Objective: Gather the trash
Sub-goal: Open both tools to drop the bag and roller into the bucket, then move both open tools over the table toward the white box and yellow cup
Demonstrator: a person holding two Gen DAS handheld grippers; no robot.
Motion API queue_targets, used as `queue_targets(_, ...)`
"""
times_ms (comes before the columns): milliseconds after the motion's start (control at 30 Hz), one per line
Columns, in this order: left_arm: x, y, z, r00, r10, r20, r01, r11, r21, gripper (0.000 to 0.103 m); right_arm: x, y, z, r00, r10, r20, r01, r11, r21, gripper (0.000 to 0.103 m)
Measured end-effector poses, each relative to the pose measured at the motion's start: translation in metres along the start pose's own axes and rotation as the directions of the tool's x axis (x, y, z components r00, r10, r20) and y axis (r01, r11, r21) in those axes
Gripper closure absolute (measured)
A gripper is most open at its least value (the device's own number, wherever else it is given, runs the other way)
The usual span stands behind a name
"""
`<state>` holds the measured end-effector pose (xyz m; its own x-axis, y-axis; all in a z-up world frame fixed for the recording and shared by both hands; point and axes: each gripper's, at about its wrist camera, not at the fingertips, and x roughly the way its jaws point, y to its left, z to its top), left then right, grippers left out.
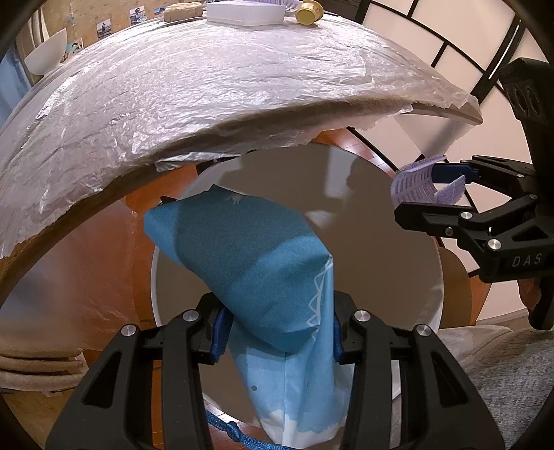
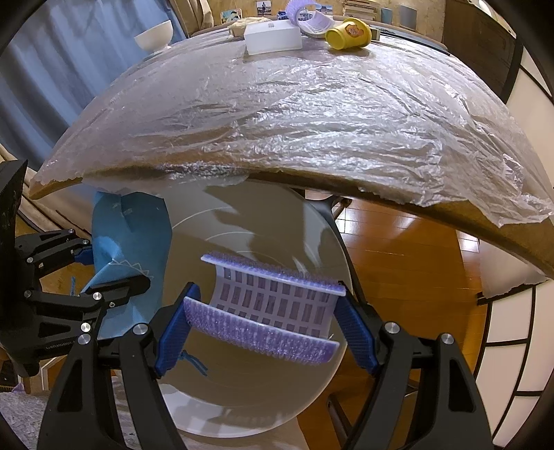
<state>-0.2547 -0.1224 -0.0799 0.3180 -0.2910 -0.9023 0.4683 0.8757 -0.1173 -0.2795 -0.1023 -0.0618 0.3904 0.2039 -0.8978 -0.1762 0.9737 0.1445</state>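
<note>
My left gripper (image 1: 277, 335) is shut on a blue paper bag (image 1: 256, 263) with a white pattern, held over the open white bin (image 1: 381, 221) below the table edge. In the right wrist view the same blue bag (image 2: 131, 242) hangs at the left, between the left gripper's fingers (image 2: 114, 287). My right gripper (image 2: 266, 325) is shut on a curved purple plastic piece with bristly edges (image 2: 273, 304), also above the white bin (image 2: 249, 398). From the left wrist view, that purple piece (image 1: 419, 183) shows at the right in the right gripper (image 1: 446, 194).
The table (image 2: 294, 114) is covered in crinkled clear plastic film. At its far side lie a white box (image 2: 273, 36), a tipped yellow cup (image 2: 348, 33), another purple plastic piece (image 2: 313, 20) and a white bowl (image 2: 154, 34). Wooden floor (image 2: 408, 263) and grey rug (image 1: 505, 384) surround the bin.
</note>
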Motion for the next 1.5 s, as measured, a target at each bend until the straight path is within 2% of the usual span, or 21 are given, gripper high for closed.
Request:
queue_targets(633, 0.003, -0.012, 0.005, 1.000, 0.010, 0.005, -0.010, 1.000, 0.022, 0.057, 0.003, -0.002, -0.001, 1.000, -0.001, -0.006, 0.001, 1.000, 0.002, 0.027)
queue_targets(667, 0.002, -0.012, 0.005, 1.000, 0.006, 0.014, -0.006, 1.000, 0.023, 0.055, 0.003, -0.002, -0.001, 1.000, 0.007, -0.005, -0.007, 1.000, 0.000, 0.026)
queue_targets(700, 0.001, -0.012, 0.005, 1.000, 0.011, 0.019, -0.011, 1.000, 0.024, 0.043, 0.004, -0.002, -0.001, 1.000, 0.011, -0.006, -0.011, 1.000, -0.001, 0.025)
queue_targets(733, 0.000, -0.011, 0.006, 0.999, 0.026, 0.022, -0.027, 0.999, 0.024, 0.025, 0.004, -0.002, -0.001, 1.000, 0.002, -0.008, -0.002, 1.000, -0.002, 0.021)
queue_targets(767, -0.002, -0.010, 0.006, 0.998, 0.049, 0.036, -0.050, 0.998, 0.024, 0.020, 0.004, -0.002, 0.000, 1.000, -0.008, -0.005, 0.008, 1.000, 0.000, 0.013)
queue_targets(1067, -0.019, -0.002, 0.008, 0.997, 0.074, 0.035, -0.074, 0.997, -0.003, 0.018, -0.018, -0.014, 0.002, 0.999, -0.002, 0.046, 0.000, 1.000, 0.029, 0.010)
queue_targets(1167, -0.049, -0.006, 0.010, 0.996, 0.039, 0.079, -0.040, 0.999, 0.009, 0.018, -0.051, -0.015, 0.007, 0.991, 0.020, 0.134, -0.021, 1.000, 0.009, 0.010)
queue_targets(1233, -0.075, -0.011, 0.008, 0.990, -0.020, 0.142, 0.016, 1.000, 0.027, 0.016, -0.071, -0.015, 0.013, 0.980, 0.006, 0.199, -0.005, 1.000, -0.007, 0.007)
queue_targets(1300, -0.113, -0.010, 0.014, 0.961, -0.069, 0.270, 0.059, 0.997, 0.046, 0.001, -0.091, -0.019, 0.023, 0.959, -0.036, 0.280, 0.041, 0.999, -0.009, 0.004)
queue_targets(1333, -0.127, -0.009, 0.019, 0.941, -0.060, 0.333, 0.046, 0.998, 0.049, 0.001, -0.098, -0.023, 0.031, 0.944, -0.079, 0.321, 0.082, 0.997, 0.002, 0.004)
queue_targets(1367, -0.134, -0.008, 0.023, 0.928, -0.040, 0.370, 0.026, 0.999, 0.044, 0.001, -0.103, -0.027, 0.036, 0.930, -0.117, 0.348, 0.119, 0.993, 0.015, 0.004)
queue_targets(1400, -0.140, -0.004, 0.031, 0.917, -0.011, 0.399, -0.003, 0.999, 0.032, 0.001, -0.106, -0.031, 0.046, 0.902, -0.185, 0.390, 0.186, 0.982, 0.034, 0.004)
queue_targets(1433, -0.143, 0.000, 0.042, 0.908, 0.016, 0.418, -0.026, 1.000, 0.018, 0.001, -0.106, -0.033, 0.052, 0.890, -0.211, 0.405, 0.216, 0.976, 0.035, 0.004)
queue_targets(1500, -0.141, 0.007, 0.058, 0.904, 0.020, 0.427, -0.025, 1.000, 0.007, 0.001, -0.103, -0.039, 0.067, 0.889, -0.207, 0.409, 0.225, 0.974, 0.004, 0.004)
